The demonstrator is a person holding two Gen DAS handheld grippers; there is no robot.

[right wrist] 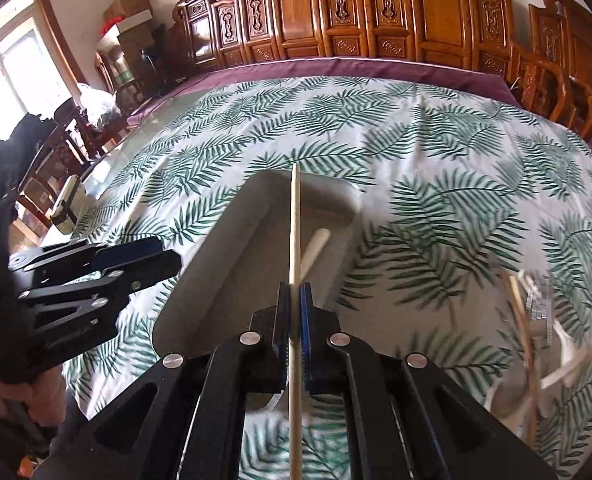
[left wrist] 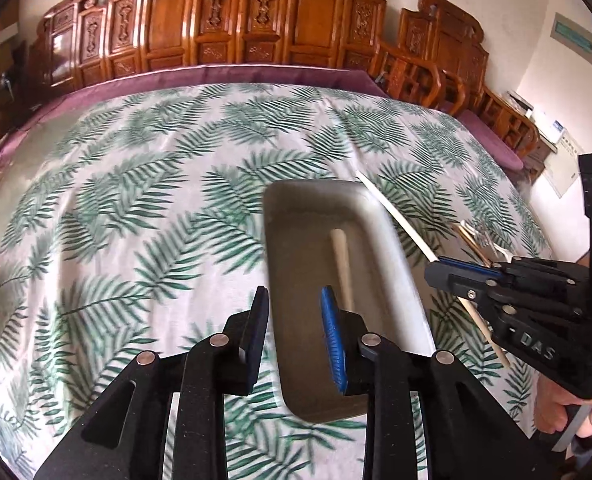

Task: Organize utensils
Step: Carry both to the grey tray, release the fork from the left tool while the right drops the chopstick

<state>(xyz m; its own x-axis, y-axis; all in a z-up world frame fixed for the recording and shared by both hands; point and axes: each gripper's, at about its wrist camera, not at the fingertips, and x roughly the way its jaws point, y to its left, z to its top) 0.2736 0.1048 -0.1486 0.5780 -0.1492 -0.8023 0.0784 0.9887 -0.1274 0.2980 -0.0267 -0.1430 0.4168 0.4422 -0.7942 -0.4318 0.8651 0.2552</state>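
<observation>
While the right fingers (right wrist: 294, 300) pinch a chopstick (right wrist: 294, 216), its long axis runs straight ahead of them, the tip hanging over the grey tray (right wrist: 215, 272) just beyond. One pale utensil (right wrist: 316, 248) already lies in that tray. The left fingers (left wrist: 293, 312) stand narrowly apart and hold nothing above the tray's near end. Remaining utensils (right wrist: 536, 320) lie on the desk (right wrist: 436, 140), right of the right fingers, the nearer pair.

A fern-print cloth (left wrist: 143, 200) is covering the bench, with a purple cloth (left wrist: 223, 74) showing along its far edge. Carved wooden chairs (right wrist: 376, 8) are lining the wall behind. Cardboard boxes (right wrist: 129, 12) are sitting stacked in the corner beside a bright window (right wrist: 11, 76).
</observation>
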